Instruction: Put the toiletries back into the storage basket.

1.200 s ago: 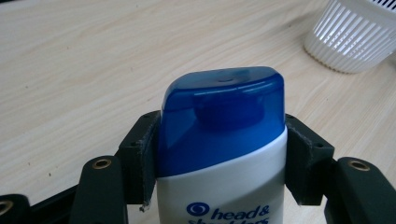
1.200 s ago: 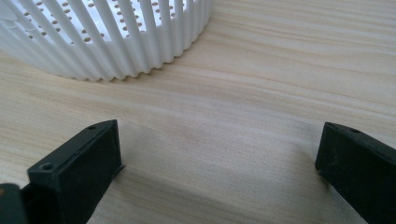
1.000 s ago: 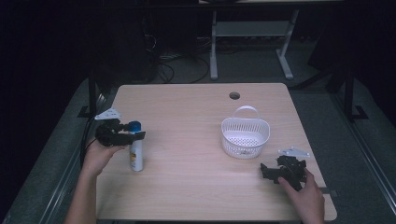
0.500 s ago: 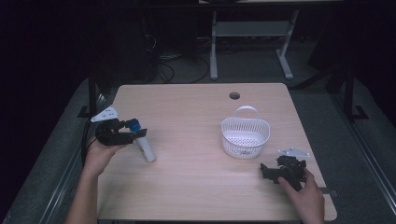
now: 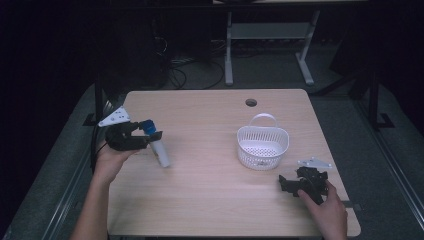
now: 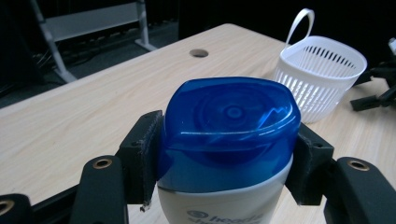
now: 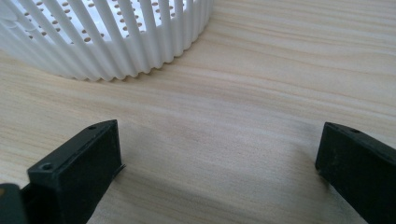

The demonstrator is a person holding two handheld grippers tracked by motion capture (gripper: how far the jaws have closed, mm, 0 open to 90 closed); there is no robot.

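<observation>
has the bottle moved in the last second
Yes. The bottle, clamped at its cap by the left gripper, has tipped from upright; the basket stayed put.

Lab: bare wooden table (image 5: pixel 215 200), floor cables (image 5: pixel 192 70).

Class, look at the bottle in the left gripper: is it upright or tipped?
Tipped. The bottle slants in the high view, blue cap clamped in the left gripper, base lower right.

white bottle (image 5: pixel 160 151) lifted and tilted off the table, left gripper (image 5: pixel 150 134) carried slightly toward the centre
</observation>
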